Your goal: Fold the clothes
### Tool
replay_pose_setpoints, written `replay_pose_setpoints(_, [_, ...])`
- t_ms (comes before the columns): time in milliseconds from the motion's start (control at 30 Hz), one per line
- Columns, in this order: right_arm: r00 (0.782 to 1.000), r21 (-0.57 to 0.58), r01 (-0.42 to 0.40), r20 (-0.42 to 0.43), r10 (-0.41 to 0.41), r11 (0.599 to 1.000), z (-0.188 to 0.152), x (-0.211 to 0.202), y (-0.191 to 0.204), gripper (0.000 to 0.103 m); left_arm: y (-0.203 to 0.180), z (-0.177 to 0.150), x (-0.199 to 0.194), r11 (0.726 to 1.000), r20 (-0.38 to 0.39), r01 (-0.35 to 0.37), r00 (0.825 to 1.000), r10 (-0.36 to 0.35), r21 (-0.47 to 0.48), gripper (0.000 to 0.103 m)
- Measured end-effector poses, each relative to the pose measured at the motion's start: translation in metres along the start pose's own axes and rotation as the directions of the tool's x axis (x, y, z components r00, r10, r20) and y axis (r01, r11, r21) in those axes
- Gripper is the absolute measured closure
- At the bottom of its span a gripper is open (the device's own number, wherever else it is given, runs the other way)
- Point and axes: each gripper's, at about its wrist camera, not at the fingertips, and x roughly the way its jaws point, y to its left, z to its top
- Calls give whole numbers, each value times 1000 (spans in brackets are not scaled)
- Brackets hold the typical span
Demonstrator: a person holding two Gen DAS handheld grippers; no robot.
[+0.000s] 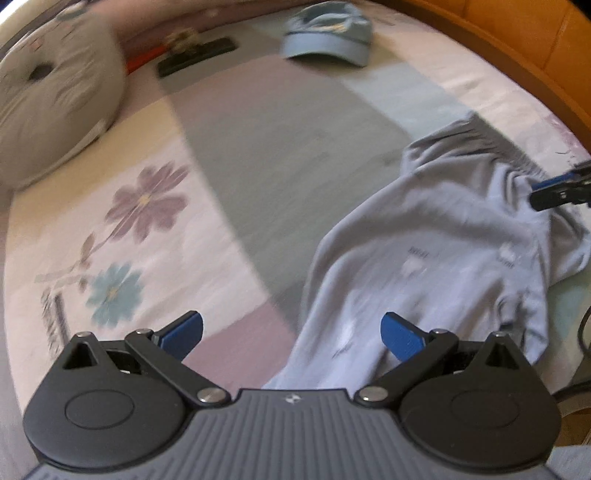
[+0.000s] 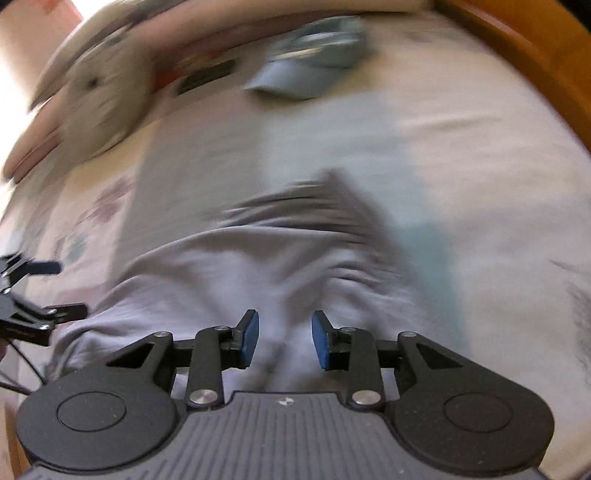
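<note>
Although small dark lettering and pale printed marks dot the front of the grey garment [image 1: 436,251], blur makes none of it readable, and the same goes for the yellow marking on the blue cap [image 1: 327,35] at the far side of the bed. The garment is a light grey piece with a gathered, ribbed band at its far end; it lies crumpled on the bedspread [image 1: 280,155], to the right in the left wrist view and spread across the near middle in the right wrist view, where it is heavily smeared.

The left gripper [image 1: 291,334] hovers over the near edge of the bed, its blue pads wide apart and gripping nothing; its right pad sits over the garment's near part. The right gripper [image 2: 285,338] hangs just above the garment with its jaws parted, cloth visible between them but not pinched. In the left wrist view its fingers reach the garment's gathered band from the right edge.

A grey round pillow [image 1: 55,92] rests far left, with a dark flat object [image 1: 197,55] beside it. An orange wooden frame [image 1: 517,55] borders the bed on the far right.
</note>
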Motion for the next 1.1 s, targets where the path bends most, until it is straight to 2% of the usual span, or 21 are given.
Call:
replay_pose_setpoints(133, [990,-153,-127,-88,114,980,17,38,49,62,21,-27,-6,997,-18,-34,999,33,-69,1])
replay_pose_setpoints(233, [972,-273,-211,-162,171,939,30,63,84,58,34,-43,-10,992,-26,-59,998,56,-116,1])
replay_pose_setpoints(367, [936,-414,-325,-270,227,850,47,95,131,56,46,-62,-15,982,-34,-84,996,79,-169,1])
replay_pose_setpoints(533, [882,-552,-451,-398,254,702,52,117,188,56,59,-89,-25,963,-50,-103,994,94,-247,1])
replay_pose_setpoints(633, [853,-591,-504,-457,254,629,46,127,220,56,67,-105,-32,952,-65,-125,992,111,-281,1])
replay_pose_setpoints(767, [799,-579,-586,-530,284,566,37,141,253,56,78,-125,-42,930,-71,-140,990,123,-339,1])
replay_pose_setpoints(933, [761,-576,-624,-603,240,528,19,167,282,56,85,-142,-47,904,-73,-151,988,133,-401,1])
replay_pose_setpoints(1000, [753,-577,-633,-615,236,516,14,174,289,55,86,-147,-48,899,-70,-152,988,135,-411,1])
replay_pose_setpoints(1033, [744,-572,-644,-622,242,509,12,175,291,57,87,-150,-49,896,-68,-153,988,137,-416,1])
replay_pose_setpoints(1100, [723,-552,-670,-639,265,496,12,175,296,85,89,-155,-50,890,-69,-160,987,144,-427,1])
